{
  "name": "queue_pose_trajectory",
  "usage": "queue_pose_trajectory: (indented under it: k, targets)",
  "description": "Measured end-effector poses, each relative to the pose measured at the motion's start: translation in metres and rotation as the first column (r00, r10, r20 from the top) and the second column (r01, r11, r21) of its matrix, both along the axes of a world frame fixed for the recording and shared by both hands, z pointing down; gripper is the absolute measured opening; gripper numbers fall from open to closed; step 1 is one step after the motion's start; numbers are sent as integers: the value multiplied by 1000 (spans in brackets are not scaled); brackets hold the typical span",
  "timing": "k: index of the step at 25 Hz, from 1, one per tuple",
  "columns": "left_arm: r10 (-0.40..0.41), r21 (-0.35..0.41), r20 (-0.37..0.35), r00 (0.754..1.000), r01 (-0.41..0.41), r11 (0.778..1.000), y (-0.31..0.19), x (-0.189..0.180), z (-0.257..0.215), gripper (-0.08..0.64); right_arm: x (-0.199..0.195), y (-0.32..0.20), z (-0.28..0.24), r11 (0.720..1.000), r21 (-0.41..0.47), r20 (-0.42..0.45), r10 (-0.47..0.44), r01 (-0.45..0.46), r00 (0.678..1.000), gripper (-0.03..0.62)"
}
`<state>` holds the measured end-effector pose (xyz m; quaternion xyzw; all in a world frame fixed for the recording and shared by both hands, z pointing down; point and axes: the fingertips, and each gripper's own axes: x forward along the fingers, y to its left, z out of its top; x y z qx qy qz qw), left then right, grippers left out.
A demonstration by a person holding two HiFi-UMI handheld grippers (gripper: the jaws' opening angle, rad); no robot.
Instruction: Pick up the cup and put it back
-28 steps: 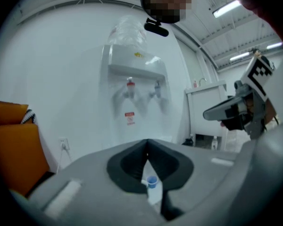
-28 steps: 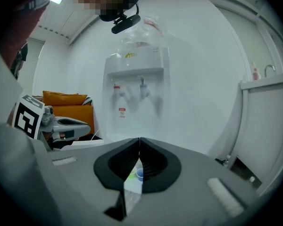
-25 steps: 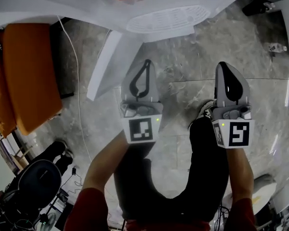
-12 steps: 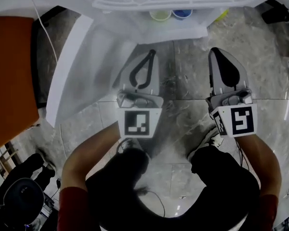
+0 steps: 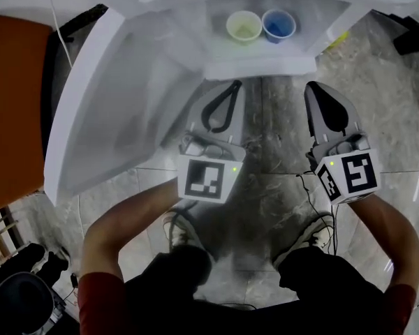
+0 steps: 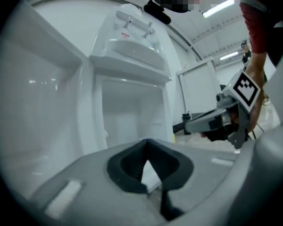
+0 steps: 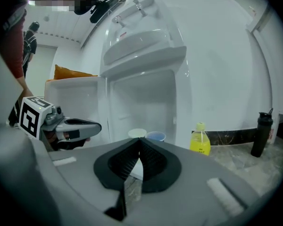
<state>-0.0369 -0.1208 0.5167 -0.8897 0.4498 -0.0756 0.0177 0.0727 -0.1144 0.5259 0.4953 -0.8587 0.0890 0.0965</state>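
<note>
The left gripper (image 5: pixel 235 84) has its two fingers pressed together at the tips. Nothing is between them. The right gripper (image 5: pixel 314 86) is the same, with fingers closed tight and nothing in them. Neither one touches a cup.

In the head view, both bare forearms reach out from the bottom of the picture toward 12 o'clock. The two grippers sit side by side with a gap between them, the left one at 9 o'clock of the right one. Both point almost flat, tipped a little down, at a white cabinet (image 5: pixel 258 67). Its door (image 5: pixel 112 117) stands open at 9 o'clock.

The pale yellow cup (image 5: pixel 244 26) and the blue cup (image 5: pixel 278 24) stand upright on the low shelf inside the cabinet. They are just beside each other, with the blue one at 3 o'clock of the yellow one. They are at 12 o'clock from the gripper tips, a little way off.

Only the head view and the right gripper view show the cups. The right gripper view also shows a yellow bottle (image 7: pixel 200 141) and a dark bottle (image 7: pixel 259 133) on the floor at 3 o'clock of the cups. Each gripper view shows the other gripper off to its side.
</note>
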Motion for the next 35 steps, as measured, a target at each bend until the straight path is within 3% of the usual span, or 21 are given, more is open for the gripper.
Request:
queue_pose_trajectory:
  k: [19, 35]
  targets:
    - [-59, -12, -52, 997, 58, 998, 1, -9, 4, -1, -10, 9, 21, 998, -68, -11, -18, 17, 1000, 0]
    - [-86, -51, -33, 996, 85, 995, -10, -10, 20, 0, -9, 13, 30, 996, -76, -27, -45, 43, 999, 2]
